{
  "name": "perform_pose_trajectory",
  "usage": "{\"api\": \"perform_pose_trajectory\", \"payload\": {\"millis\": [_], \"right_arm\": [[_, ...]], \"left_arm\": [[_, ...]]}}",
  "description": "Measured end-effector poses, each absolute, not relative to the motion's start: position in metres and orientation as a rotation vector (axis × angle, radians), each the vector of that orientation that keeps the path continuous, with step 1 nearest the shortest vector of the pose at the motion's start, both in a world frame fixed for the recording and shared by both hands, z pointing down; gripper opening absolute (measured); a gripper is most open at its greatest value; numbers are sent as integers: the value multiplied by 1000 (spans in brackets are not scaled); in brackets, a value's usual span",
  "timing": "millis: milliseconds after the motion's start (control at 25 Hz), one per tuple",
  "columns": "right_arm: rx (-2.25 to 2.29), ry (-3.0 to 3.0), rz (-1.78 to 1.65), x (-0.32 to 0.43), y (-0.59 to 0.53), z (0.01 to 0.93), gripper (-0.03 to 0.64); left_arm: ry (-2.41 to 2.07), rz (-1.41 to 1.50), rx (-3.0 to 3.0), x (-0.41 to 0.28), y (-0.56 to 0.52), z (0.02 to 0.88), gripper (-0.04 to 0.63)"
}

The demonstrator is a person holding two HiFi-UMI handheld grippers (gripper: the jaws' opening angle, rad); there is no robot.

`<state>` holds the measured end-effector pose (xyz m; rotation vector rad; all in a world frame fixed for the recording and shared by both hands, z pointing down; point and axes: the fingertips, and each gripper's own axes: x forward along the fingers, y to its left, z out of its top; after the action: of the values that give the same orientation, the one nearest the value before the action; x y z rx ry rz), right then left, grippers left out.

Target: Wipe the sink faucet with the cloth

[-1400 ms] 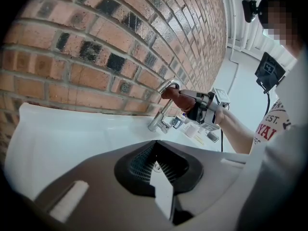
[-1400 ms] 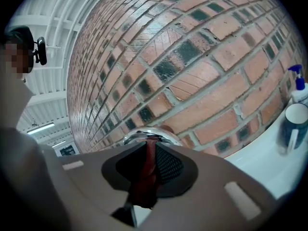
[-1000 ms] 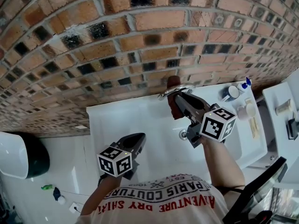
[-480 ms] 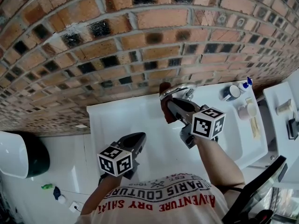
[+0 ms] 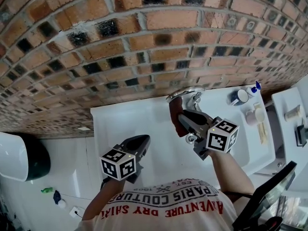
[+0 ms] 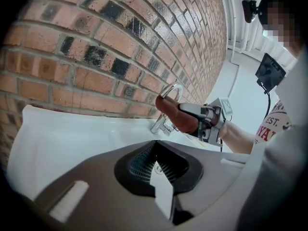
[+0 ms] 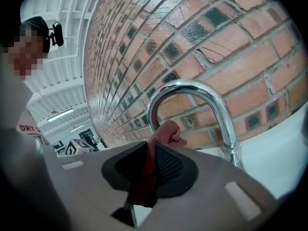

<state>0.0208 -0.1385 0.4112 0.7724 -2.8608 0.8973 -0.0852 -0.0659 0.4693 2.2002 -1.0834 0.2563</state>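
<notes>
My right gripper [image 7: 149,159] has its jaws clamped on the cloth [image 7: 161,134], a red-brown wad that sticks up past the tips. Its top sits under the arch of the faucet [image 7: 211,97], right at the spout's mouth; I cannot tell whether the two touch. The faucet stands at the back of the sink [image 5: 125,124], against the brick wall [image 5: 144,42]. My left gripper [image 6: 155,153] has its jaws together with nothing between them. It hangs over the sink's front left edge, well apart from the faucet, pointing toward the wall.
</notes>
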Motion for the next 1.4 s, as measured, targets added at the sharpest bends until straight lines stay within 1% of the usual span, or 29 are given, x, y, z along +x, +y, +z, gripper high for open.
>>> {"api": "perform_pose_trajectory", "payload": {"millis": [240, 440, 1400], "right_arm": [[690, -2824, 1021, 24, -95, 438, 55], [699, -2801, 1125, 24, -81, 454, 53], [652, -2803, 1072, 10, -72, 449, 49]], "left_arm": [[-1073, 258, 2198, -79, -63, 472, 5], [-1057, 272, 2208, -71, -59, 471, 5], [-1064, 259, 2219, -71, -57, 463, 5]]}}
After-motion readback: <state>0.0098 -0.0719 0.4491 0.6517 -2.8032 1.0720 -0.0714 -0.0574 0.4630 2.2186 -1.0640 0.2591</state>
